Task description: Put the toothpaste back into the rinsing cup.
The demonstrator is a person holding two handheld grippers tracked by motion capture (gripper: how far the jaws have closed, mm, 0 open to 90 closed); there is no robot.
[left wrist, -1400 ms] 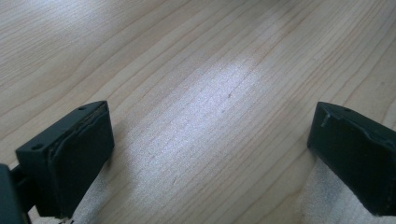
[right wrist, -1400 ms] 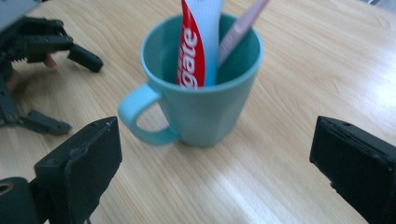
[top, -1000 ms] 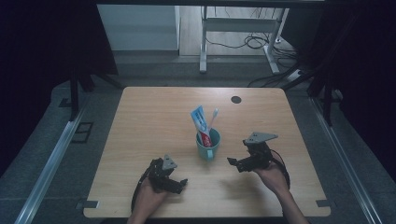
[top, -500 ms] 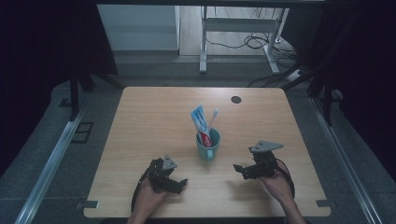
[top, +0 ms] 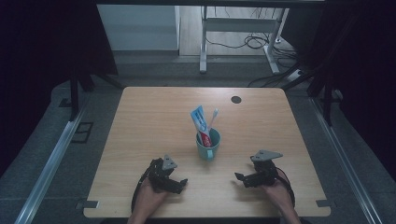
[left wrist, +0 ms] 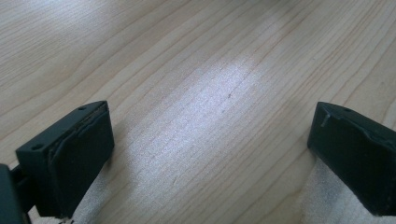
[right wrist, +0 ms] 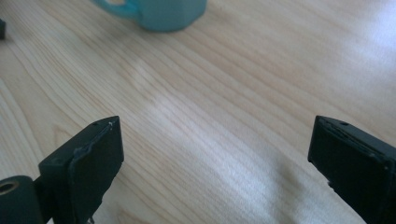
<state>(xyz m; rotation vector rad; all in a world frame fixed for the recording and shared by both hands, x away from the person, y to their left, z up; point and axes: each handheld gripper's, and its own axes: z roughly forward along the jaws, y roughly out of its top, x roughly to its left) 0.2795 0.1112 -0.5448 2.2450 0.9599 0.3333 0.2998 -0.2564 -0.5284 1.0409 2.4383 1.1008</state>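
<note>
High view first: we see a light wooden table [top: 154,121] with a teal ceramic mug [top: 208,145] standing upright near its middle, holding a red, white and blue toothpaste tube [top: 201,122] and a white toothbrush [top: 213,116] that lean out of its top. Our left gripper [top: 180,184] rests near the front edge, well apart from the mug, its jaws spread wide over bare wood in the left gripper view. Our right gripper [top: 239,177] sits opposite, jaws likewise parted, nothing between them.

Wide-apart hand-held gripper [right wrist: 215,172] jaws, teal mug [right wrist: 156,11] beyond
</note>
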